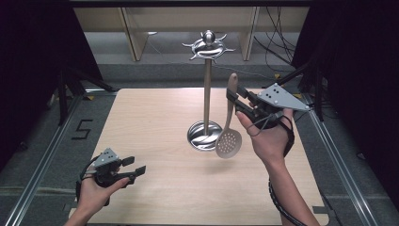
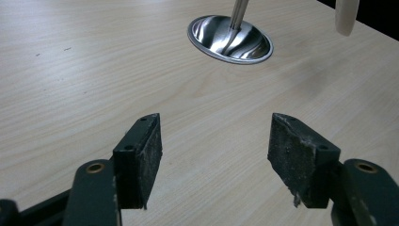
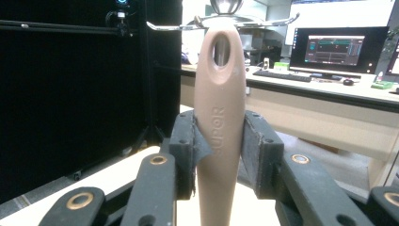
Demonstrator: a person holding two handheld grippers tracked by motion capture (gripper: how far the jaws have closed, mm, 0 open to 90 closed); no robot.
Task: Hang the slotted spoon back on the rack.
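The right gripper point(image 1: 234, 97) has its fingers clamped on the handle of a slotted spoon point(image 1: 228, 136), held off the surface point(image 1: 155, 117) just right of the metal hook stand point(image 1: 207, 89). Near left, the left gripper point(image 1: 134, 165) hangs low, fingers apart.

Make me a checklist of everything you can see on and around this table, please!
Surface: light wooden table, bare apart from the stand.
Job's things: metal hook stand upright on its round base; slotted spoon held off the table, handle up, beside the stand.
Clutter: nothing seen.
Grippers: right gripper shut on the spoon's handle; left gripper open, holding nothing, low over the table.
Cables: black cable trails along the right forearm; more cables behind the table.
Surroundings: dark curtains, grey floor, monitor on a desk.
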